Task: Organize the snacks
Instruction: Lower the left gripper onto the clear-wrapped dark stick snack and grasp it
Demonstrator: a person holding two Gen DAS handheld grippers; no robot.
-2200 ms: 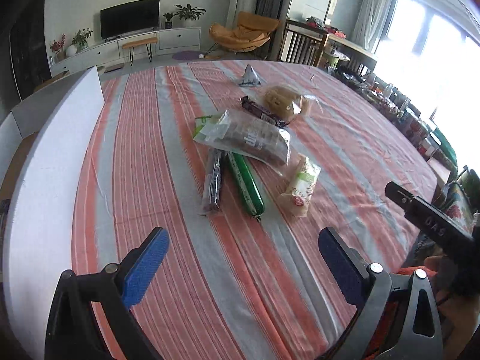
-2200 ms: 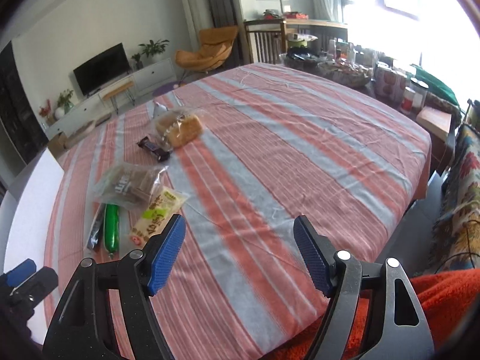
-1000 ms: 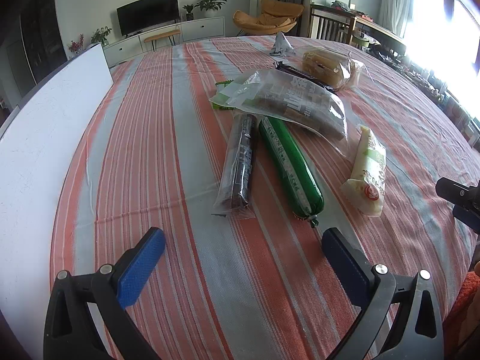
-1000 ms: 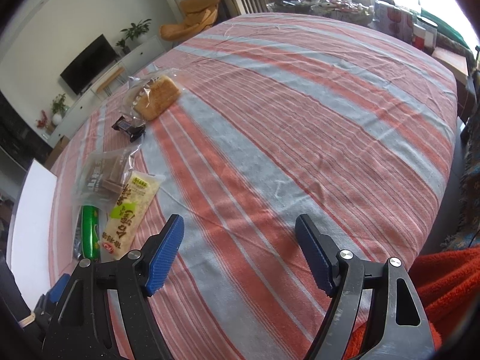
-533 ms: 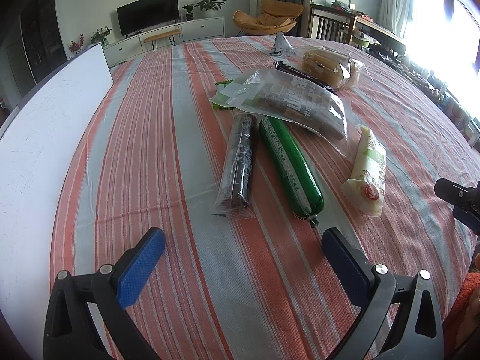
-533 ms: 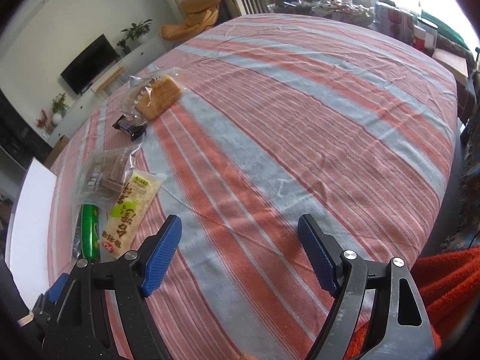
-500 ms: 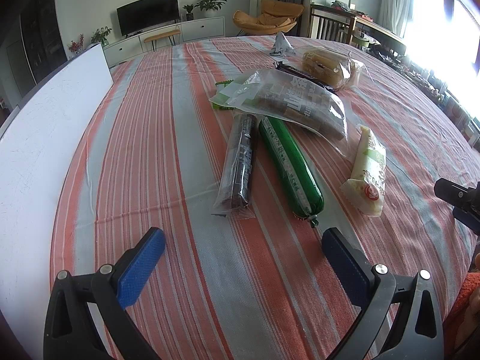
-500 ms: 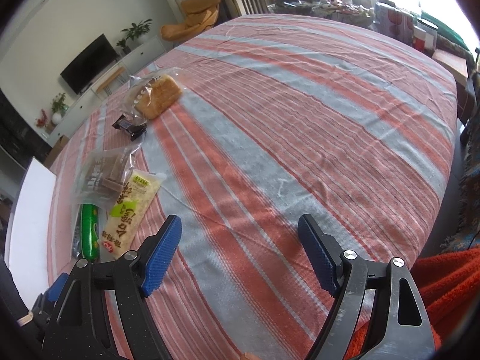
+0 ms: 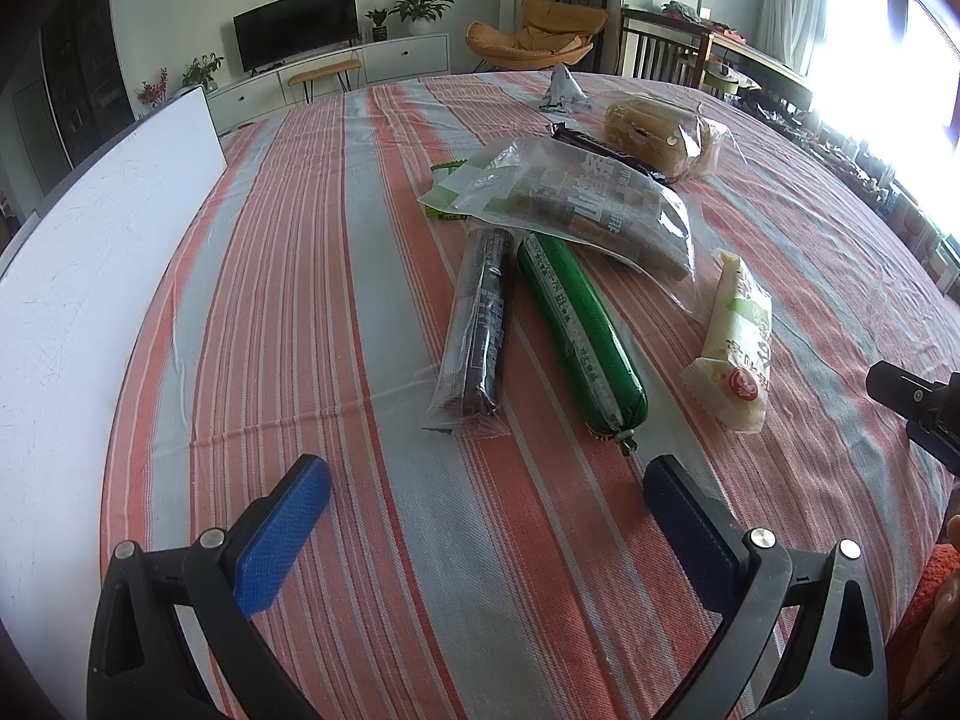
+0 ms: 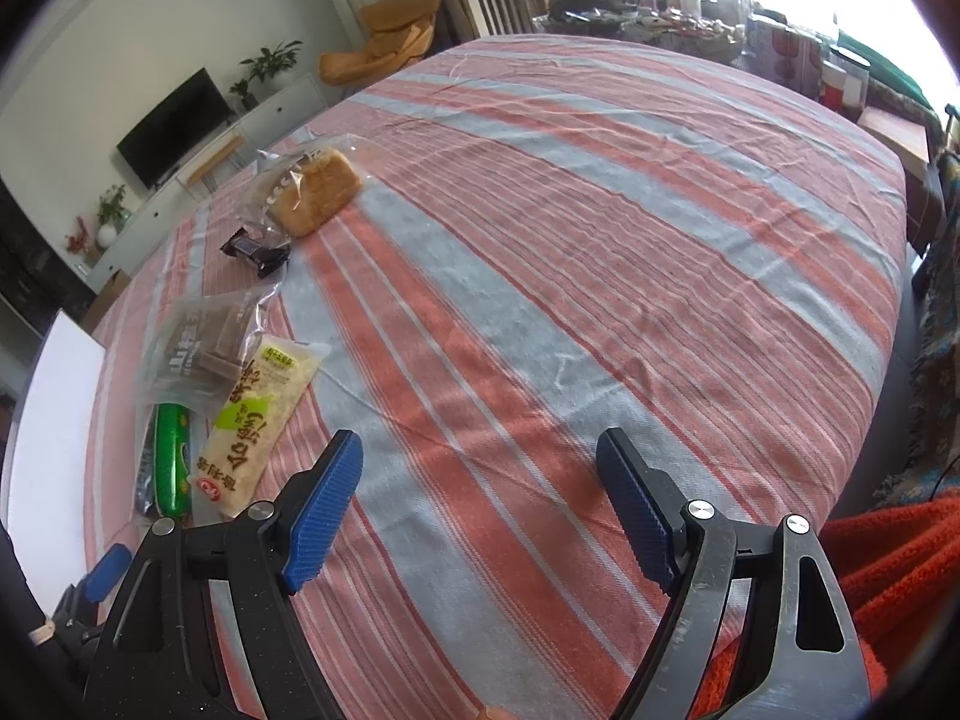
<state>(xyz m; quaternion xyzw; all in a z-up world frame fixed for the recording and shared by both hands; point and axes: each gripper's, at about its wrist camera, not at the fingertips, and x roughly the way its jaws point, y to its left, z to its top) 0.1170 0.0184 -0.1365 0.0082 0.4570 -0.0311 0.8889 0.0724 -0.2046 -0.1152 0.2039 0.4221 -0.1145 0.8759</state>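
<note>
On the striped cloth [image 9: 336,300], only the left view shows a possibly foil packet [image 9: 561,93]; both tongs [image 9: 486,516] [image 10: 480,510] gape, empty.

left gripper [image 9: 486,516] fingers spread, right gripper [image 10: 480,498] likewise

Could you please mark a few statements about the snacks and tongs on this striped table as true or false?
1. The left tongs grip the green sausage. False: they are open and hold nothing.
2. The right tongs are open. True.
3. The clear biscuit bag overlaps the sausage's far end. True.
4. The bread loaf lies nearest the right tongs. False: the yellow-green packet is nearer.
</note>
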